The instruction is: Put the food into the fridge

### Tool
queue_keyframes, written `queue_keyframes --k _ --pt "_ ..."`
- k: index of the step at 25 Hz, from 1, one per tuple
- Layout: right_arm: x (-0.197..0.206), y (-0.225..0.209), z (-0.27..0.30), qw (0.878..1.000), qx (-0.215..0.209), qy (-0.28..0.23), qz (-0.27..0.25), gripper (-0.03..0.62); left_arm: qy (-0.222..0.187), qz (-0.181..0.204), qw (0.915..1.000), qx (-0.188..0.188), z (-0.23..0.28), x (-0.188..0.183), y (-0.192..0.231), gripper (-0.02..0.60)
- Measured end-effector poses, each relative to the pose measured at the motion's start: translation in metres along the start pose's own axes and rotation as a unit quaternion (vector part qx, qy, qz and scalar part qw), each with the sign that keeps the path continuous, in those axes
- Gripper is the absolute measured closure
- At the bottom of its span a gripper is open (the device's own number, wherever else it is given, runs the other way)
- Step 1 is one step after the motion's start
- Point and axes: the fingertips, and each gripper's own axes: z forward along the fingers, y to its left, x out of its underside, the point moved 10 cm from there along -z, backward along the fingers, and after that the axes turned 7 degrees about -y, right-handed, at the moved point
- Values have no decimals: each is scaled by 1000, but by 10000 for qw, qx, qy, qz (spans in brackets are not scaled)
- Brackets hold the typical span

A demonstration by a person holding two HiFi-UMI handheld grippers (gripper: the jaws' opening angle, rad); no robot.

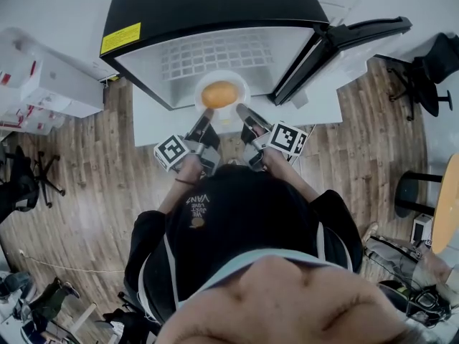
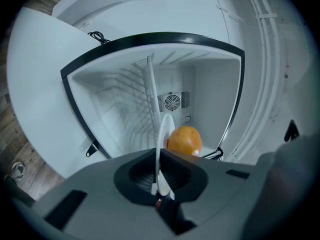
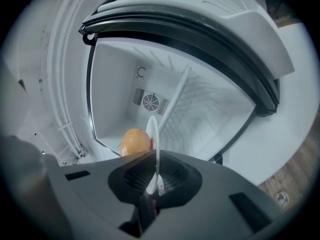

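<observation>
Food (image 1: 219, 94) on a plate (image 1: 240, 84) at the open fridge (image 1: 215, 6) mouth.
The food is round and probably light, but free to roll. The plate looks stiff, slick and breakable, so it is best held by the rim and kept level. Left tongs (image 1: 207, 115) pinch the rim at 7 o'clock, right tongs (image 1: 244, 110) at 5. The fridge's shelf (image 1: 215, 52) lies at 12.

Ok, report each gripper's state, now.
Left gripper: shut on the rim of the round white plate carrying orange food.
Right gripper: shut on the same plate's rim.
</observation>
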Motion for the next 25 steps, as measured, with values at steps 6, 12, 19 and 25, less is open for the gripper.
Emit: queue_keyframes --k 6,12,19,25 --pt "-10 0 10 9997 -177 151 -58 576 -190 20 9998 -1 6 -2 -3 558" --pt "-11 0 14 9996 -204 177 -55 576 -267 -60 9996 59 6 -3 -4 558" --pt "-9 4 25 9999 -141 32 -35 576 -146 -88 9999 0 11 -19 -2 558" --pt "-10 9 35 9999 -47 -90 -12 576 23 -157 9998 72 20 -32 -5 558"
